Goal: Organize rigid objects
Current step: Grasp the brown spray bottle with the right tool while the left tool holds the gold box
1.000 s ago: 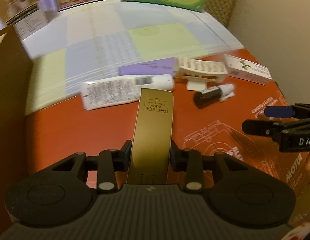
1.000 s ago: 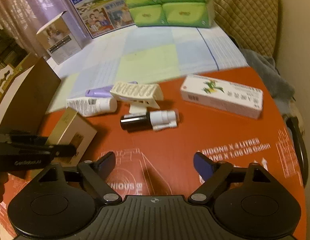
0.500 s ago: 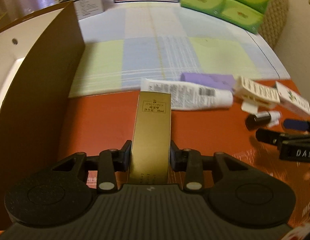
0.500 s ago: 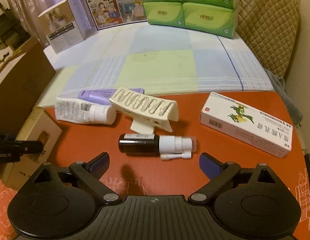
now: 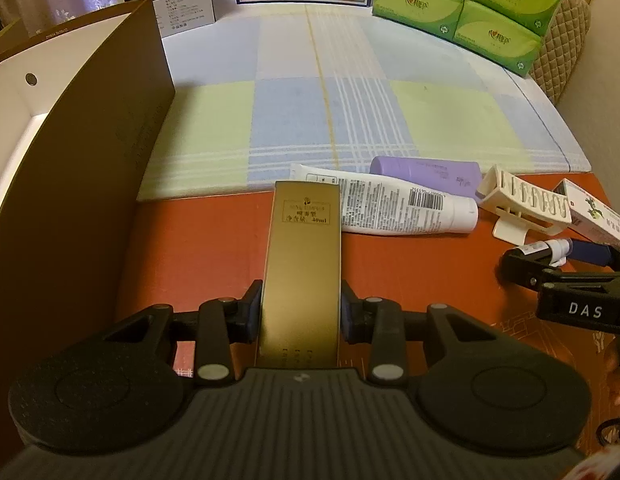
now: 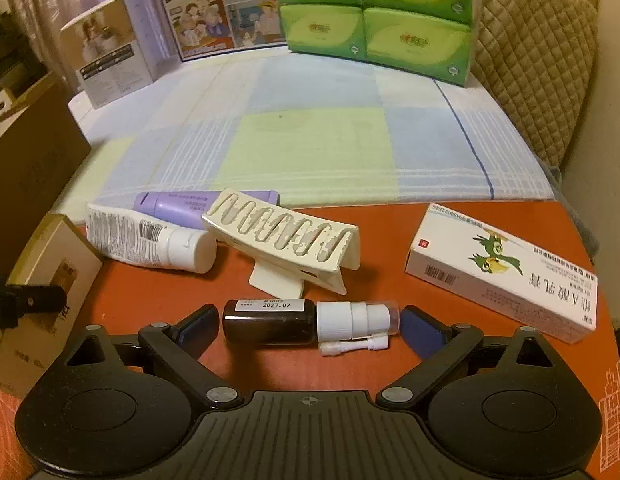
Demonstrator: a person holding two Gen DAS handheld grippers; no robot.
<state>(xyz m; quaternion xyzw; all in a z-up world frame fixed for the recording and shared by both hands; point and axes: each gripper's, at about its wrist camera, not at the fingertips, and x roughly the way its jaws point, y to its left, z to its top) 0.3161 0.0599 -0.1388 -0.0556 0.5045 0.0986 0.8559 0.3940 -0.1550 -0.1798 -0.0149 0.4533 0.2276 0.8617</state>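
1. A checked cloth [image 6: 310,140] in pale blue and green covers the far surface; stacked green tissue packs [image 6: 374,20], a printed milk carton box [image 6: 218,12] and a small white appliance box [image 6: 110,52] stand at its back edge.
2. A red cardboard sheet [image 6: 374,240] lies nearest, carrying the loose items.
3. A tall brown box wall [image 5: 82,184] rises at the left, close beside the left gripper.
4. The left gripper [image 5: 301,314] is clamped narrow on a gold carton [image 5: 304,256], pads pressed on its long sides, the carton pointing away over the red sheet.
5. A white medicine box [image 6: 506,272] with a bird print lies at the right, apart from the rest.
6. A cream slotted clip [image 6: 286,244] sits mid-sheet, just behind the bottle.
7. A white tube [image 6: 150,240] lies touching a purple tube [image 6: 178,204], left of the clip.
8. The right gripper [image 6: 306,328] stands wide, its jaws closing, and straddles a dark spray bottle [image 6: 270,320] lying on its side; the blue pads are just beside its ends, not pressing.
9. A thin white nozzle [image 6: 354,346] lies against the bottle's cap.
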